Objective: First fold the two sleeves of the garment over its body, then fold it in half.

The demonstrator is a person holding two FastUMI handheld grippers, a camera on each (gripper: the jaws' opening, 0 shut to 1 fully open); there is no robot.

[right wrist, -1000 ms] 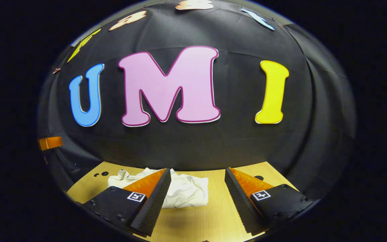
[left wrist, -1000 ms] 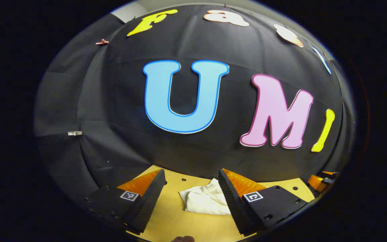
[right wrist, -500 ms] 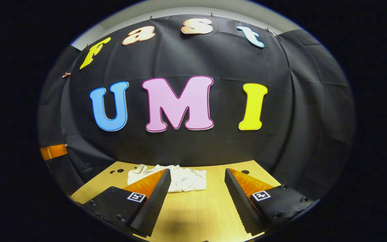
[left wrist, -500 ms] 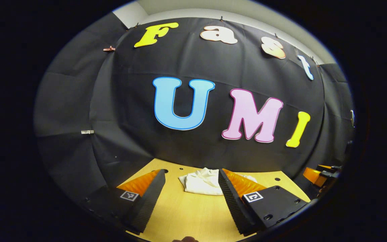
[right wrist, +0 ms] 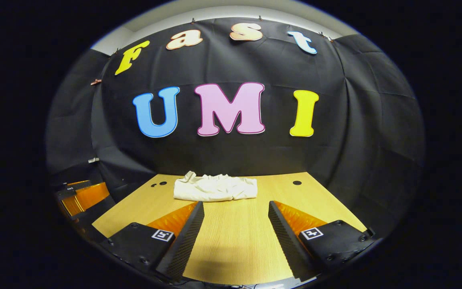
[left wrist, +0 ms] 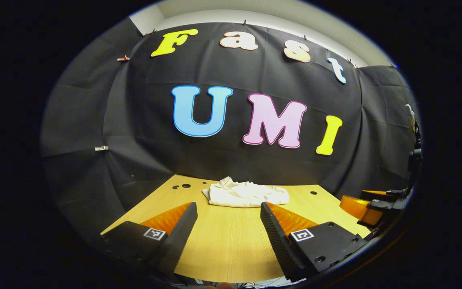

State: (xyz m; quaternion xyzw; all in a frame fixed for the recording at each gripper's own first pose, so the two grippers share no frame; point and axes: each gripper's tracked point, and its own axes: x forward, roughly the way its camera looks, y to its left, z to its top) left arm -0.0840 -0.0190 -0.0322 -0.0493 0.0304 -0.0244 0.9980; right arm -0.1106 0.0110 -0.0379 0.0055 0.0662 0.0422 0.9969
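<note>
A white garment (left wrist: 246,194) lies folded into a compact bundle on the far half of the wooden table (left wrist: 223,241), close to the black cloth wall; the right gripper view has it as the same low bundle (right wrist: 215,188). My left gripper (left wrist: 227,224) is open over the table's near part, well short of the garment, nothing between its fingers. My right gripper (right wrist: 236,224) is likewise open and empty, back from the cloth. The other gripper (left wrist: 369,204) appears at the right edge of the left gripper view, and at the left edge (right wrist: 80,192) of the right gripper view.
The wooden table (right wrist: 235,249) has small round holes near its far corners (right wrist: 297,182). The black cloth wall stands right behind the garment. A clamp stand (left wrist: 413,148) rises at the far right of the left gripper view.
Both grippers have pulled back and away from the garment, which now looks smaller and farther off. Both stayed open and empty.
</note>
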